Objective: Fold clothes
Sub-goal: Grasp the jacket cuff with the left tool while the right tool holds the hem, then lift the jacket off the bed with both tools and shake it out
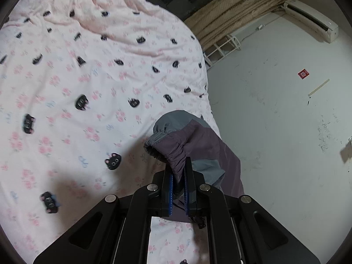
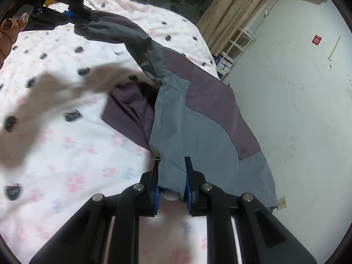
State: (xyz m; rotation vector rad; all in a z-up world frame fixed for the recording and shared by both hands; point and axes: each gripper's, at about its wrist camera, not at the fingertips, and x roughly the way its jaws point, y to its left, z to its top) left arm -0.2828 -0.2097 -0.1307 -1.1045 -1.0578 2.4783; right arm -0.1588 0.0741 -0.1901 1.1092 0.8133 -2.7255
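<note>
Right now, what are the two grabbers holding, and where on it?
Both hold one purple-and-grey jacket. The left gripper pinches the gathered elastic cuff of a sleeve; the right gripper pinches a grey edge of the body.

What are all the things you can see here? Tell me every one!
jacket: one, grey and purple, held up over the bed edge
bedsheet: one, pink with flowers and black cat faces, covers the bed
curtain: one, tan, far wall
air conditioner: one, white, high on the wall
shelf rack: one, white, below the curtain
red sticker: one, on the white wall
left claw: black with blue pads, shut on the jacket cuff
right claw: black with blue pads, shut on the jacket hem
hand: one, top left
</note>
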